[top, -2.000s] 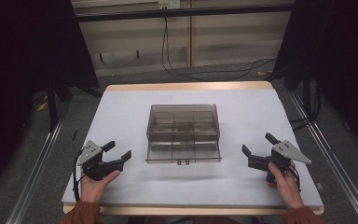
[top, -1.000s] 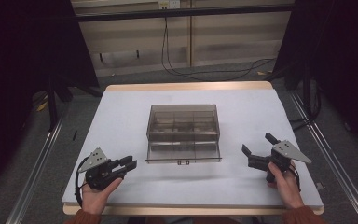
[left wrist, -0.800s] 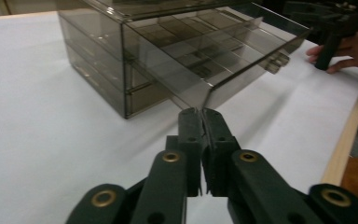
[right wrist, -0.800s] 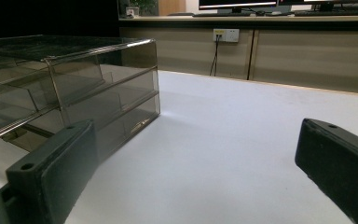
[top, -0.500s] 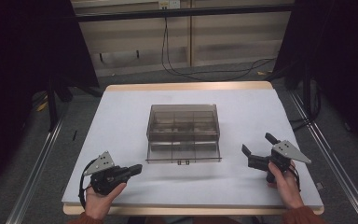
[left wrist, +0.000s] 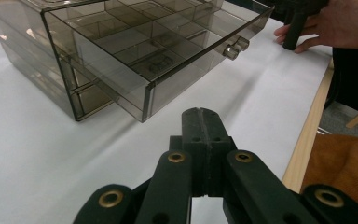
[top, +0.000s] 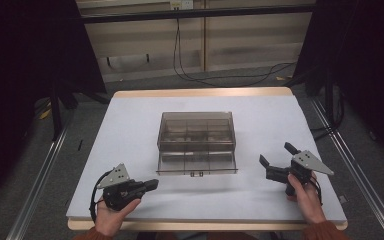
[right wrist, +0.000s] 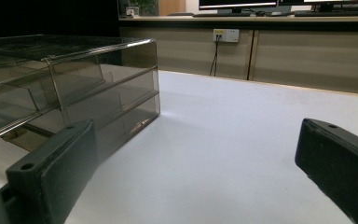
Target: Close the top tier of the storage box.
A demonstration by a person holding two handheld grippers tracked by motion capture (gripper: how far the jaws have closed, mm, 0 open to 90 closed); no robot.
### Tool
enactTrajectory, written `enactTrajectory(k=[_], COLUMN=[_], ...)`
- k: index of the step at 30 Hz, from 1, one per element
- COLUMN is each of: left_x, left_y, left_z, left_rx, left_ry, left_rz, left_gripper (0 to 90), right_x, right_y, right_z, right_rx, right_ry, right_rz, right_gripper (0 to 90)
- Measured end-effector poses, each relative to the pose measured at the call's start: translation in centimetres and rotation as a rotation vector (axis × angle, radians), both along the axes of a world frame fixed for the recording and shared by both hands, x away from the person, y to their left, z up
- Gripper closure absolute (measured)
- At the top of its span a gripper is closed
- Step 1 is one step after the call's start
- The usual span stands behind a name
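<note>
Left hand-held gripper (top: 152, 184) jaws pressed together, empty, near drawer box (top: 197, 142). Right hand-held gripper (top: 276, 159) jaws wide apart, empty, on surface (top: 130, 125).

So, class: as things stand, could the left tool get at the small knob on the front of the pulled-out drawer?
Probably yes. The left tool, its jaws shut, points toward the drawer, and bare white table lies between it and the knob. It would need to open first.
</note>
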State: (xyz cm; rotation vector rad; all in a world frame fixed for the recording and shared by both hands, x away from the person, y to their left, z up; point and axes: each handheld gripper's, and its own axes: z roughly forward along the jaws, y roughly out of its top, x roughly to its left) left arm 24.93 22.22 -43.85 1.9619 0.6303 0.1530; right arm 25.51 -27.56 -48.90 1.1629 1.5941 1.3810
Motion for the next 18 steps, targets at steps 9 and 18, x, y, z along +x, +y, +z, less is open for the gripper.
enactTrajectory(k=[9, 18], left_x=[0.0, 0.1], left_y=[-0.8, -1.6], left_z=[-0.1, 0.0], left_rx=[-0.002, 0.007], left_ry=[0.009, 0.005], left_rz=[-0.029, -0.052], left_gripper=[90.0, 90.0], right_x=[0.0, 0.0], right_y=[0.0, 0.0], right_z=[0.0, 0.0], right_rx=[-0.001, 0.000], right_ry=[0.000, 0.000], right_rz=[-0.001, 0.000], right_gripper=[0.0, 0.0])
